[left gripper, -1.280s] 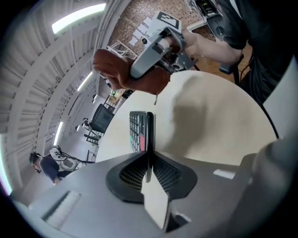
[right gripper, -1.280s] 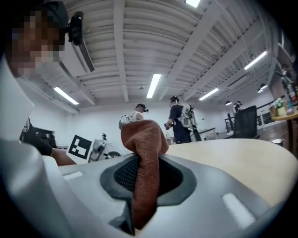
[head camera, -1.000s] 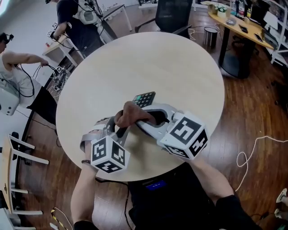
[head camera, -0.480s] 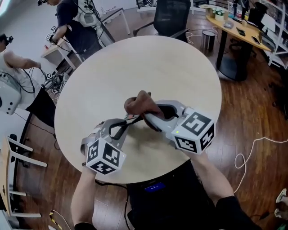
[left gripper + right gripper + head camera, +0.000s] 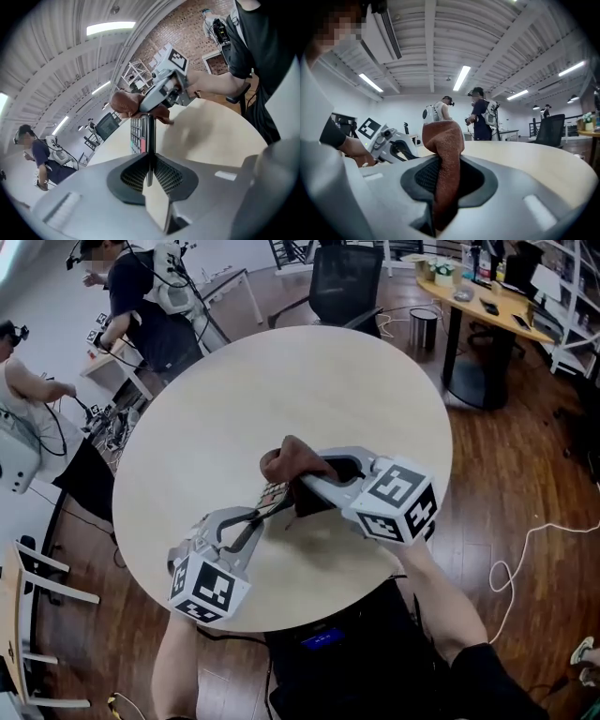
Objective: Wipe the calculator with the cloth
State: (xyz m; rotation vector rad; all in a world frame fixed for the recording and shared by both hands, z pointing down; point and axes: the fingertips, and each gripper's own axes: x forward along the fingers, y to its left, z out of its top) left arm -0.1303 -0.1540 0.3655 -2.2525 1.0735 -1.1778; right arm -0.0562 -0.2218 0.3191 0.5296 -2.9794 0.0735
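Note:
On the round wooden table (image 5: 375, 399), the brown cloth (image 5: 292, 461) is bunched in my right gripper (image 5: 306, 480), which is shut on it and reaches in from the right. The cloth lies over the calculator (image 5: 275, 492), so only a small patch of keys shows at its near edge. My left gripper (image 5: 281, 506) comes from the lower left and is shut on the calculator's near end. In the left gripper view the calculator (image 5: 136, 136) runs edge-on from the left gripper (image 5: 150, 159) up to the cloth (image 5: 124, 103). In the right gripper view the cloth (image 5: 445, 140) stands up between that gripper's pads.
Two people (image 5: 141, 306) with equipment stand beyond the table's far left. A black office chair (image 5: 345, 282) sits at the far side. A desk (image 5: 478, 296) and a bin (image 5: 424, 322) are at the upper right. A white cable (image 5: 525, 549) lies on the floor.
The right gripper has pushed the cloth along the calculator to its far end, which showed before and is now covered. The left gripper has rolled a little and stayed put.

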